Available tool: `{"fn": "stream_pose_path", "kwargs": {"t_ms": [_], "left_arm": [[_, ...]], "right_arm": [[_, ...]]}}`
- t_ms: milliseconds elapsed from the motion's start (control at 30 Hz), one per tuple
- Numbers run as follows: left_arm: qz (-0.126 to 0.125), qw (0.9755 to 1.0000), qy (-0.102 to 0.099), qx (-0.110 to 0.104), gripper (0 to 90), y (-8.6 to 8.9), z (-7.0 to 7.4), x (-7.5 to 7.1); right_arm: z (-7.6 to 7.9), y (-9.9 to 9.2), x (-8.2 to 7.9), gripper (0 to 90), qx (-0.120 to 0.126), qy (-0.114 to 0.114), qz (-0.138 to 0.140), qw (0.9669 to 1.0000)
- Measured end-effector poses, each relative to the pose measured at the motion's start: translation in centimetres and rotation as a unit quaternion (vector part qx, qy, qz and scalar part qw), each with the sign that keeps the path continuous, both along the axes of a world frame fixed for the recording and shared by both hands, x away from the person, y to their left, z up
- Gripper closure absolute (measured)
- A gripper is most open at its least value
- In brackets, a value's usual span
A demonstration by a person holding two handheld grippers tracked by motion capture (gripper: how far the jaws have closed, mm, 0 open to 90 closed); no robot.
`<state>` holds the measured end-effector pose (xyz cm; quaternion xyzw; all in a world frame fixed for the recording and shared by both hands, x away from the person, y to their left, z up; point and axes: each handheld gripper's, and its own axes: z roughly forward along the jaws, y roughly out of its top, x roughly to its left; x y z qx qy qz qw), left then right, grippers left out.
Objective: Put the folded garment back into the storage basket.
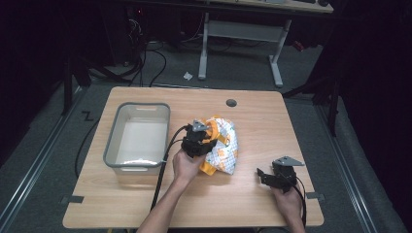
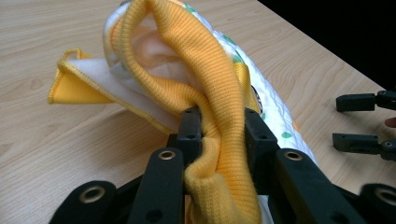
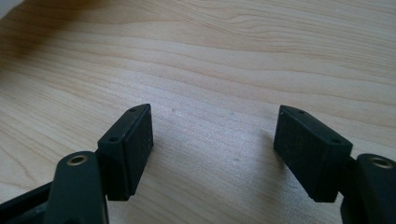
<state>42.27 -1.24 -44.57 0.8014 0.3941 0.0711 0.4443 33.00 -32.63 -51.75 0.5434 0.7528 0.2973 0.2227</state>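
Observation:
A small garment [image 1: 222,145], white with yellow and green prints and yellow ribbed trim, lies bunched at the middle of the wooden table [image 1: 252,116]. My left gripper [image 1: 210,132] is shut on its yellow ribbed band [image 2: 219,140], lifting that edge off the wood; the two pads pinch the knit from both sides. My right gripper [image 1: 262,175] rests low near the table's front right, jaws open with bare wood between the pads [image 3: 133,144]. It also shows at the right edge of the left gripper view as two black fingers [image 2: 359,101].
A grey plastic tub [image 1: 160,109] stands on the left half of the table, just left of my left hand. A round cable hole [image 1: 231,103] sits near the far edge. Beyond the table are a desk frame [image 1: 276,63] and floor cables.

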Motion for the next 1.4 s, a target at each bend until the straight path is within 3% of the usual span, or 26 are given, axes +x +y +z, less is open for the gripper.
{"fn": "stream_pose_path", "kwargs": {"t_ms": [767, 1100, 1400], "left_arm": [[-0.001, 0.9996, -0.020, -0.018, 72.6, 3.5, 3.1, -1.3], [0.006, 0.9991, -0.009, -0.040, 72.6, 5.6, 3.9, -1.6], [0.010, 0.9988, -0.012, -0.046, 72.6, 7.0, 4.6, -1.7]], "right_arm": [[0.0, 0.0, 0.0, 28.5, 0.000, 0.000, 0.000, 1.0000], [0.0, 0.0, 0.0, 28.5, 0.000, 0.000, 0.000, 1.0000], [0.0, 0.0, 0.0, 28.5, 0.000, 0.000, 0.000, 1.0000]]}}
